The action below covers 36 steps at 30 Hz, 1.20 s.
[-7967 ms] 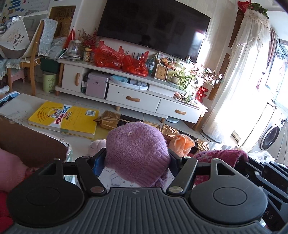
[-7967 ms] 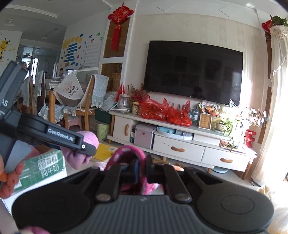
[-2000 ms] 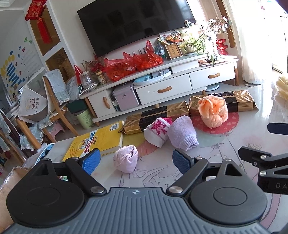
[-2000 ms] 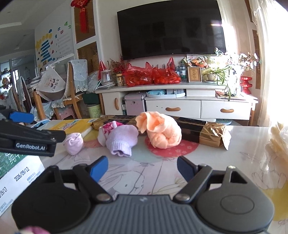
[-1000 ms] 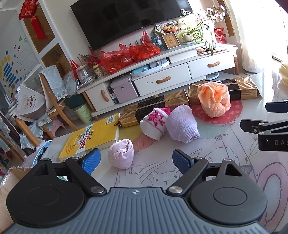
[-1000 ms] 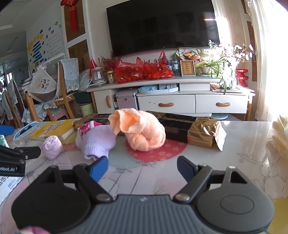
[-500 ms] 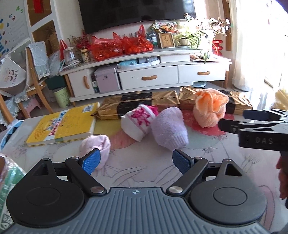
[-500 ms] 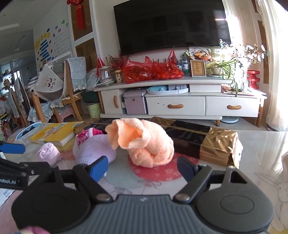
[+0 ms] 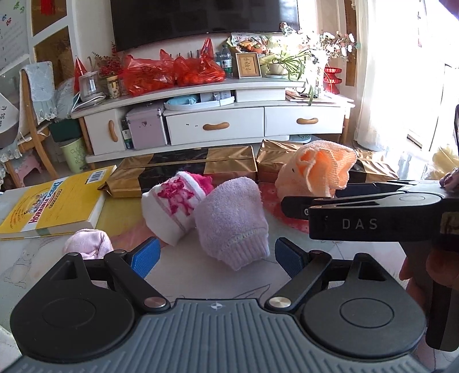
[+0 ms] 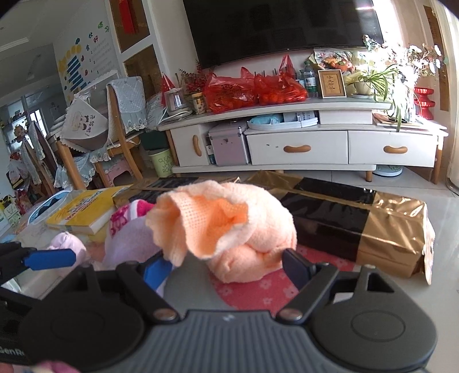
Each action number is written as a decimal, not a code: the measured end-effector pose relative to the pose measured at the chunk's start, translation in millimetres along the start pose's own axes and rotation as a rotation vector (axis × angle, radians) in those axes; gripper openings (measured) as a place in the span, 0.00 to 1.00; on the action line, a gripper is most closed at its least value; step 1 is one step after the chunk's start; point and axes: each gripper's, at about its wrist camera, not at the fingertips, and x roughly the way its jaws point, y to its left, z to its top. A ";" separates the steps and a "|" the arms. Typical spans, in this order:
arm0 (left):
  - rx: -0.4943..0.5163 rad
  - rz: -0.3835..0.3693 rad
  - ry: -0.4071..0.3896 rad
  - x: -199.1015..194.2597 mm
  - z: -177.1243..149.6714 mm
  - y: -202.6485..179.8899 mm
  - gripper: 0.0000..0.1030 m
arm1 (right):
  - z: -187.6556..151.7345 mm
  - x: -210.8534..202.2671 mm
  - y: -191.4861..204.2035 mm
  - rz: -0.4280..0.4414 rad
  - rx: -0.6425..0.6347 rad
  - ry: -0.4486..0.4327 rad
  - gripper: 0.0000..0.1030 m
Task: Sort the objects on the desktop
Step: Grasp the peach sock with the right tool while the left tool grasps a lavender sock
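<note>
A living room with a white TV cabinet (image 9: 218,120) and a dark television (image 9: 200,20) lies beyond a pale glossy tabletop (image 9: 183,275) printed with line drawings and a red flowered disc.

The left gripper (image 9: 216,255) stands released, blue pads wide apart and empty. Just past it at 12 o'clock lies a lilac fuzzy knit hat (image 9: 232,221), ribbed cuff toward the camera. A small pale pink knit roll (image 9: 89,244) sits at 9 o'clock, partly hidden behind the left pad. A white knit hat with a magenta pattern (image 9: 175,206) touches the lilac one at its 11 o'clock.

The right gripper (image 10: 226,271) is also released, its jaws wide on either side of an orange-and-cream waffle-knit cloth bundle (image 10: 229,229), soft and crumpled, resting on the red disc; whether the pads touch it cannot be told.

Farther, at 10 o'clock, a yellow paperback book (image 9: 54,203) lies flat. Two long gold-and-black foil-wrapped packages (image 9: 186,169) lie along the far edge.
</note>
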 end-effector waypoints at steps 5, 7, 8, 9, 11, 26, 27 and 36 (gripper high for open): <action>0.031 0.024 -0.013 15.7 1.3 -4.9 1.00 | 5.0 8.5 0.8 -0.011 -0.008 0.002 0.77; 0.036 0.027 -0.017 23.1 2.4 -5.8 1.00 | 4.9 11.4 0.1 -0.010 -0.004 0.003 0.74; 0.039 0.023 -0.019 26.6 3.0 -6.4 1.00 | 4.3 12.8 0.4 -0.011 -0.003 0.003 0.70; 0.045 0.019 -0.022 29.3 3.5 -7.3 1.00 | 4.0 14.3 0.5 -0.013 -0.004 0.003 0.66; 0.065 0.014 -0.029 34.3 4.4 -10.3 1.00 | 3.1 15.3 1.1 -0.015 -0.005 -0.001 0.61; 0.120 -0.027 -0.063 54.3 4.4 -26.8 0.95 | 0.8 -4.2 -6.3 -0.018 0.049 -0.086 0.55; 0.120 -0.028 -0.063 55.3 4.0 -26.9 0.93 | -0.4 -6.8 -7.1 -0.021 0.052 -0.097 0.55; 0.089 -0.053 -0.067 58.2 2.9 -25.4 0.72 | -6.7 -25.2 -7.1 -0.025 0.046 -0.153 0.55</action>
